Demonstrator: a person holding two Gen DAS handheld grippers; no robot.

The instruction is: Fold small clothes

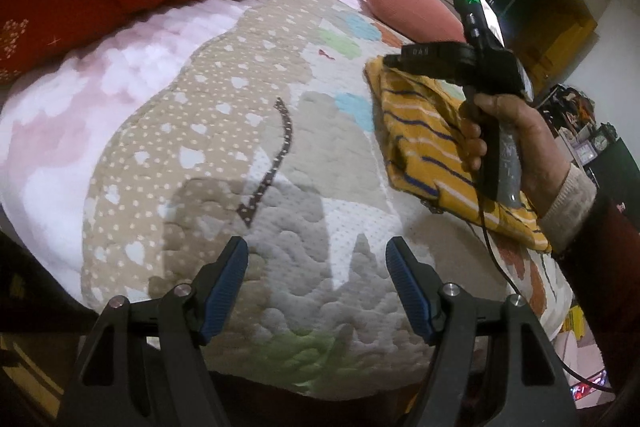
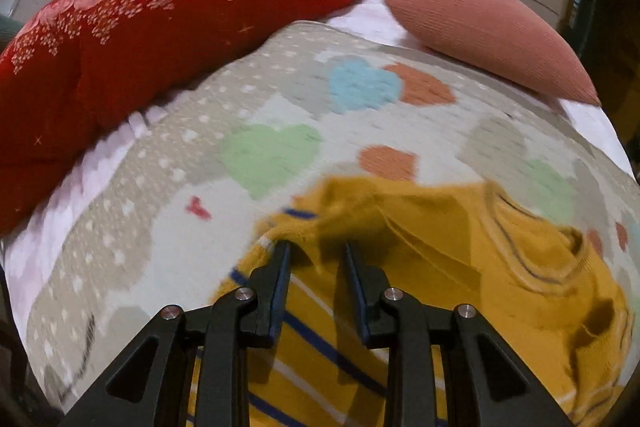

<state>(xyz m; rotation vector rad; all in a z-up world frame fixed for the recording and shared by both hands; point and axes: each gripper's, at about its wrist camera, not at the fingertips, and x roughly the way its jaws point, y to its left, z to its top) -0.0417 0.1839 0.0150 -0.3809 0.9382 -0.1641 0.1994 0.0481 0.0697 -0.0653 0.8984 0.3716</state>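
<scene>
Left claw (image 1: pixel 317 259) wide open over the quilted bed cover (image 1: pixel 224 131), gripping nothing; right claw (image 2: pixel 316 251) partly open, tips at the bunched edge of the yellow striped garment (image 2: pixel 460 267), cloth between the fingers but no firm pinch, blur makes contact hard to judge; garment lies folded on the bed's right side, seen from the left wrist view under the right hand (image 1: pixel 508 131); red pillow (image 2: pixel 160 39) and pink cushion (image 2: pixel 492 35) sit at the far end of the bed.
</scene>
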